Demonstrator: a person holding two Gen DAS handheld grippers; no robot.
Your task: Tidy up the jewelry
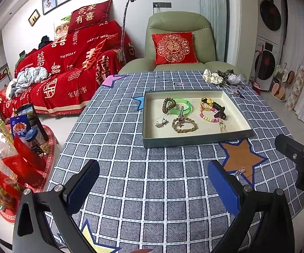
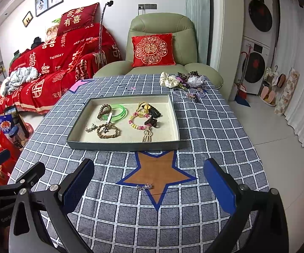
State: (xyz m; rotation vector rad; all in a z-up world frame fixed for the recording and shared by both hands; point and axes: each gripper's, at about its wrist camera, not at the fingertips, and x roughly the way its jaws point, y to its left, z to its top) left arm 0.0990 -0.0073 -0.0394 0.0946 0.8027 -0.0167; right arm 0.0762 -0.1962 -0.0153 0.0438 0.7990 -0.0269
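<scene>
A shallow tray (image 1: 196, 142) (image 2: 122, 145) on the checked tablecloth holds a green bangle (image 1: 184, 106) (image 2: 121, 111), a braided brown bracelet (image 1: 183, 124) (image 2: 108, 131), a pastel bead bracelet (image 1: 206, 113) (image 2: 136, 120), a dark coil tie and black claw clips (image 2: 152, 116). A small silver piece (image 2: 144, 187) (image 1: 239, 171) lies on the brown star, between and just beyond the right gripper's pads. My left gripper (image 1: 153, 186) is open and empty, short of the tray. My right gripper (image 2: 148, 186) is open and empty.
Scrunchies and loose hair ties (image 1: 221, 78) (image 2: 181, 80) lie at the table's far right corner. A green armchair (image 2: 160, 42) stands behind the table, a red-covered sofa (image 1: 67, 67) to the left. Red bags and boxes (image 1: 14, 147) crowd the floor at left.
</scene>
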